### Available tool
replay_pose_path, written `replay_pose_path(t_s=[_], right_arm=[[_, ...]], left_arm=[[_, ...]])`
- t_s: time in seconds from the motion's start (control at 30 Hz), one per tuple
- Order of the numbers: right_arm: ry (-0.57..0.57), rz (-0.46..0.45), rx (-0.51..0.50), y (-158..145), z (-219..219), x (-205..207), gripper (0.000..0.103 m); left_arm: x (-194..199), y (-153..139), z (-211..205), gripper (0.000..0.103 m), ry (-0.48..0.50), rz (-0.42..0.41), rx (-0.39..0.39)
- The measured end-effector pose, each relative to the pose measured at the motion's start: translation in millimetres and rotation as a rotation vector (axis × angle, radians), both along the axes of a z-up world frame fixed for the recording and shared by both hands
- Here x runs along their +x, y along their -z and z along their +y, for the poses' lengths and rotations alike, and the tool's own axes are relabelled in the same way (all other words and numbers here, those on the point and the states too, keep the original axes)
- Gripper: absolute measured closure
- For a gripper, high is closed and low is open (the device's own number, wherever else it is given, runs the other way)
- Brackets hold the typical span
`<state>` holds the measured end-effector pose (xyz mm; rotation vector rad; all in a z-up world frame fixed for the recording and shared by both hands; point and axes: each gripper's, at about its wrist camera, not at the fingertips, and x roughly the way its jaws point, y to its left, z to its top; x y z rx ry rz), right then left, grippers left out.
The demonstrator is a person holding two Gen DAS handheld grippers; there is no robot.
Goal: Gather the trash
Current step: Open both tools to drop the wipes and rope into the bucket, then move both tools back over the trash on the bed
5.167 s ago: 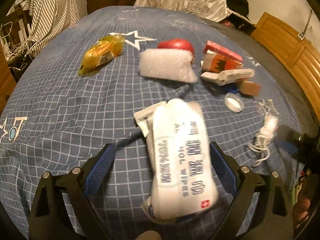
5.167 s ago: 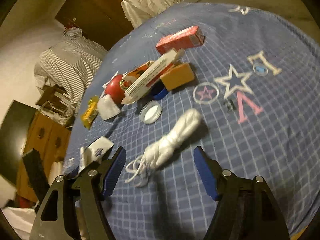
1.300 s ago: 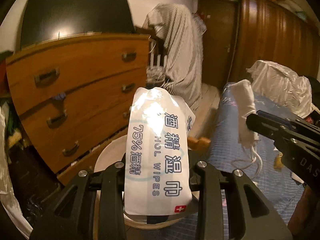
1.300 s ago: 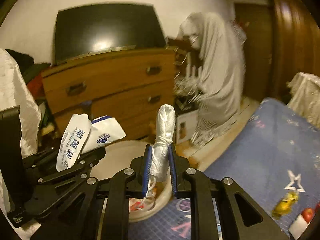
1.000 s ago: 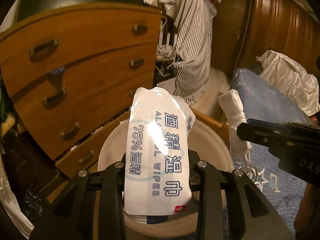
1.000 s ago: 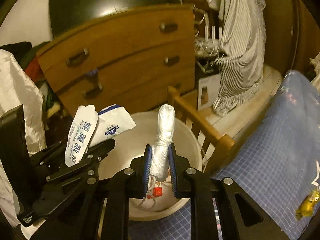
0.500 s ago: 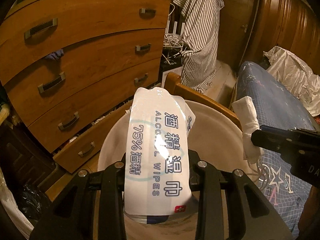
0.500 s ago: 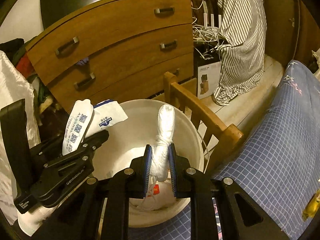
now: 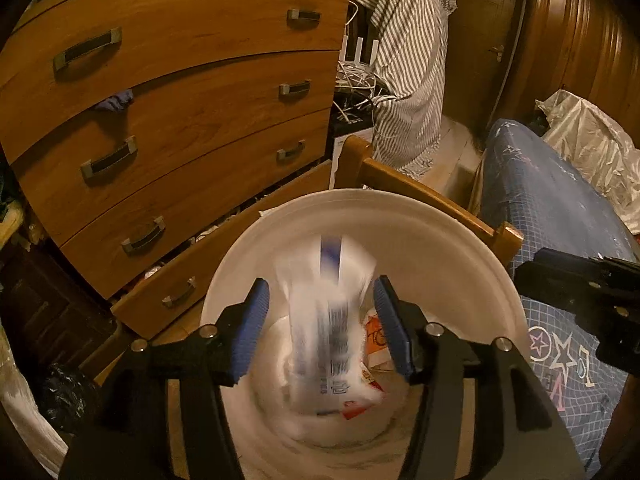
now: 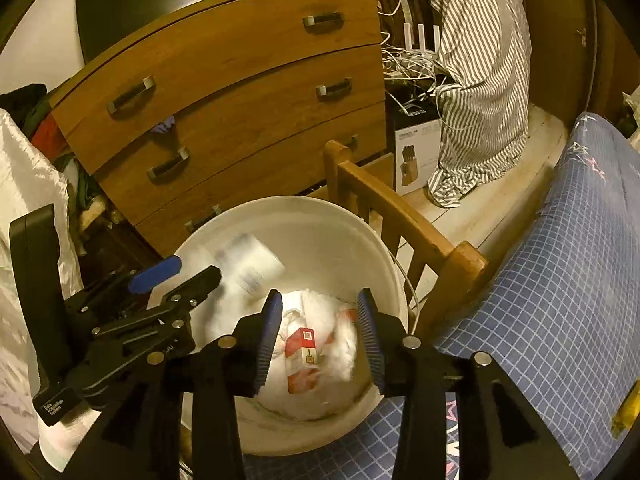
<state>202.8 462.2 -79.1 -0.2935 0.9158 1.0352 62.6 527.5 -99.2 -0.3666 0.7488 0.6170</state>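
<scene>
Wipes packet [image 9: 328,332], blurred and long axis running twelve to six, drops between the opening, untouching jaws of the left tool [image 9: 320,328] into the white bin [image 9: 460,248]; right tool [image 10: 318,340], at three o'clock, also opening, empty.

No legible text anywhere.
</scene>
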Motion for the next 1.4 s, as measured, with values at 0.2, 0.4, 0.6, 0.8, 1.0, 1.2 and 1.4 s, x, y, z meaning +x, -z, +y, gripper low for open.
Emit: replay_pose_path(t_s=[0.2,0.4,0.6,0.8,1.0,1.2,1.4], right_arm=[[0.006,0.005,0.006,0,-6,1,0.062],[0.007,0.005,0.014,-3,-12,-1,0.062],[0.011,-0.002,0.031,-10,-25,-4,0.062],[0.042,-0.047,0.085,-28,-58,-14,0.054],[0.125,-0.132,0.151,-39,-139,-30,0.048],[0.258,-0.154,0.176,-22,-255,-37,0.047],[0.451,-0.143,0.146,10,-396,-41,0.047]], left_arm=[[-2,1,3,0.050,-0.009,0.001,0.001],[-2,-1,-1,0.050,-0.004,0.002,0.005],[0,-1,-6,0.050,0.003,0.003,0.006],[2,-11,-25,0.050,0.033,-0.015,0.012],[13,-20,-78,0.050,0.140,-0.044,0.024],[48,-7,-161,0.050,0.334,-0.028,0.004],[82,13,-250,0.050,0.524,0.011,-0.017]])
